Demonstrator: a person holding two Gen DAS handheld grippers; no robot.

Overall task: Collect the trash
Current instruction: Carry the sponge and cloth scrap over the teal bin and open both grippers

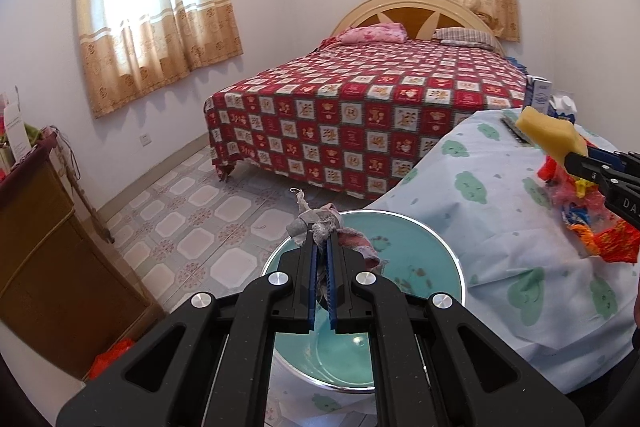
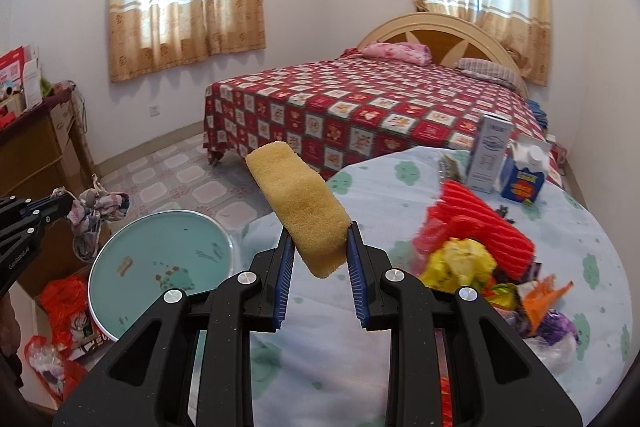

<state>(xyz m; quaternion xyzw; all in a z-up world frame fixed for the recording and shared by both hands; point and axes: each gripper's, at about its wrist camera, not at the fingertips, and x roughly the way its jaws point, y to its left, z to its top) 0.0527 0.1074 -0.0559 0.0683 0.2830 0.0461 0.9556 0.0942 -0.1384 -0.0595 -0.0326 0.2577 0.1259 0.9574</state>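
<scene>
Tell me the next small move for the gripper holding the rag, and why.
Probably open the left gripper and let the rag drop. It is clamped shut on the rag and, in the left wrist view, hangs right over the teal basin, with the cloth's loose ends dangling above the bowl. The right gripper grips the yellow sponge.

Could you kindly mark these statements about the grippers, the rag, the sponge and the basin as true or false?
1. The left gripper is shut on a crumpled rag. True.
2. The right gripper is empty. False: it grips a yellow sponge.
3. The teal basin is piled full of trash. False: its inside shows only printed pictures and a few specks.
4. Colourful wrappers lie on the cloud-print tablecloth. True.
5. The bed has a plain white cover. False: the cover is red and white checked.
</scene>
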